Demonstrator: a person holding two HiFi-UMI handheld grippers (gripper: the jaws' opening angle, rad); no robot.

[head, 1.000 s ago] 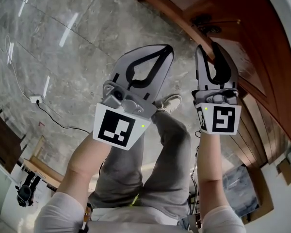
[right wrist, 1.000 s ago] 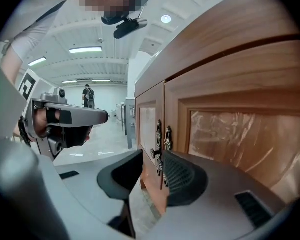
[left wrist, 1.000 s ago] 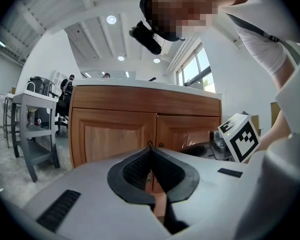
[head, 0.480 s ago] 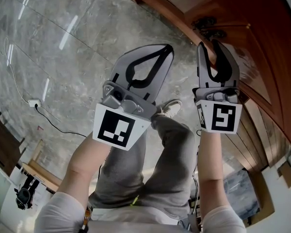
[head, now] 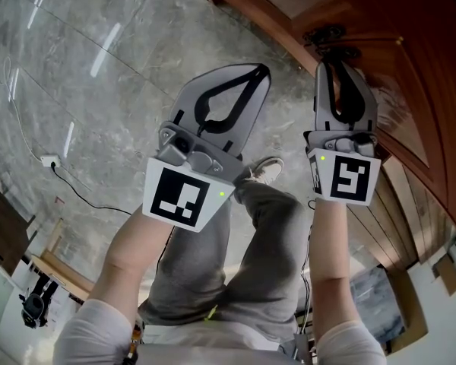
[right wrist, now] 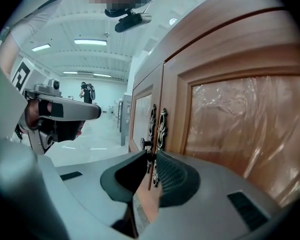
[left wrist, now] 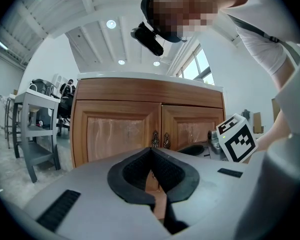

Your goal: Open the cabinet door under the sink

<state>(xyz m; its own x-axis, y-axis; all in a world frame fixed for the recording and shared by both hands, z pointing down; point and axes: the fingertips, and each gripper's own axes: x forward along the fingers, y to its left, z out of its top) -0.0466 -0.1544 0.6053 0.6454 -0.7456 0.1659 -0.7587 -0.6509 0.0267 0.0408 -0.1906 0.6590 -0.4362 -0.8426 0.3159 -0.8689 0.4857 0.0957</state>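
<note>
The wooden sink cabinet [left wrist: 150, 96] has two doors, both flush and closed, with dark ornate handles [left wrist: 160, 139] at the centre seam. My right gripper [head: 334, 63] is shut, its tips right at the handles [head: 332, 38]. In the right gripper view the tips [right wrist: 149, 155] meet just below the left door's knob [right wrist: 144, 144]. The right door's plate [right wrist: 161, 128] stands behind them, and its knob is hidden. I cannot tell whether the tips touch the door. My left gripper [head: 261, 71] is shut on nothing, held back over the floor and pointing at the seam [left wrist: 151, 150].
Grey marble floor [head: 99, 67] lies in front of the cabinet. The person's legs and a shoe [head: 267, 167] are below the grippers. A cable and socket block [head: 49, 158] lie on the floor at left. A grey cart [left wrist: 37, 129] stands left of the cabinet.
My right gripper has moved forward and up, closer to the door handles, and stayed shut. The left gripper shifted only slightly.
</note>
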